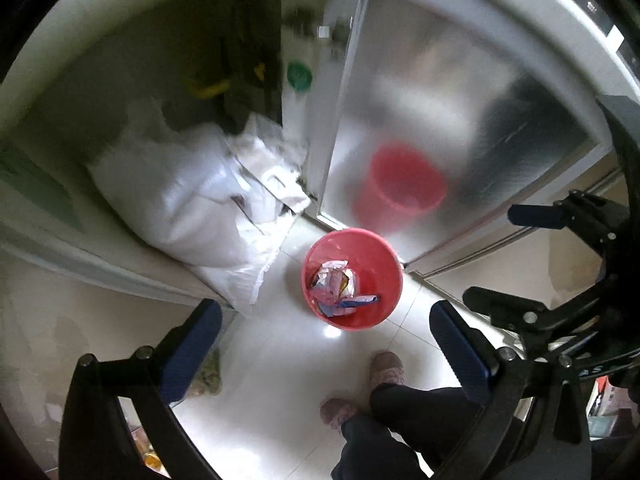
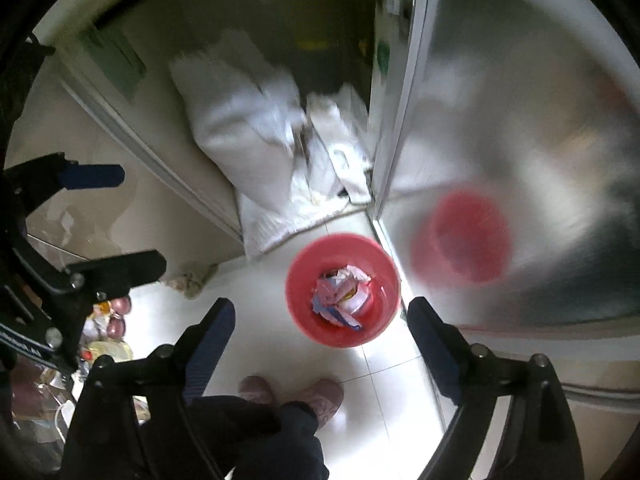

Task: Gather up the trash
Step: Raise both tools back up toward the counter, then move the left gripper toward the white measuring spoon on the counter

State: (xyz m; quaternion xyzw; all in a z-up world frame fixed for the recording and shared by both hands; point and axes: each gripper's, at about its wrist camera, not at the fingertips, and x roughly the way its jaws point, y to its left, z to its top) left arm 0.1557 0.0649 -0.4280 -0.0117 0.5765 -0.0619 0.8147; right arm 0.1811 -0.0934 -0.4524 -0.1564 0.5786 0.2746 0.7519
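A red plastic bin (image 1: 370, 254) stands on the white tiled floor next to a metal door; it also shows in the right wrist view (image 2: 304, 276). Crumpled wrappers (image 1: 334, 288) lie inside it, also seen in the right wrist view (image 2: 342, 298). My left gripper (image 1: 326, 344) is open and empty, held high above the floor just short of the bin. My right gripper (image 2: 322, 338) is open and empty, above the bin's near rim. The right gripper shows at the right edge of the left wrist view (image 1: 496, 258), and the left gripper at the left edge of the right wrist view (image 2: 128, 220).
White sacks (image 1: 192, 208) are piled against the wall behind the bin. A shiny metal door (image 1: 460, 120) reflects the bin. The person's slippers (image 2: 292, 394) and dark trousers are below. Cluttered items (image 2: 108, 332) lie at the left on the floor.
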